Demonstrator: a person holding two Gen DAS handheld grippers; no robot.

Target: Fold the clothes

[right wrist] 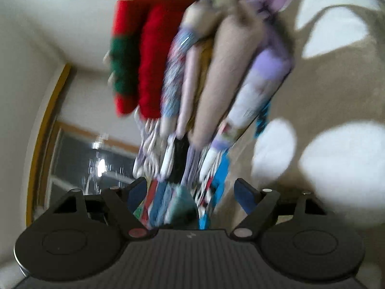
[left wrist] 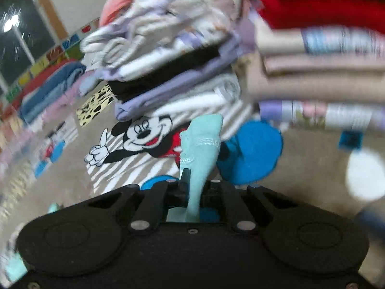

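In the left wrist view my left gripper (left wrist: 193, 180) is shut on a light teal garment (left wrist: 204, 142) that stands up between the fingers. It hangs above a Mickey Mouse cloth (left wrist: 144, 134) spread on the beige surface. Stacks of folded clothes (left wrist: 173, 55) rise just beyond. In the right wrist view my right gripper (right wrist: 192, 190) is open, blue pads apart, with nothing between them. The view is tilted and blurred. The same folded stacks (right wrist: 204, 72) lie ahead of it, and a bit of teal cloth (right wrist: 180, 202) shows between the fingers, further off.
A taller stack with red knit on top (left wrist: 324, 4) stands at right. A blue folded pile (left wrist: 53, 86) lies far left by a colourful border. A beige cover with white spots (right wrist: 336, 163) lies right. A dark window (right wrist: 96, 163) is behind.
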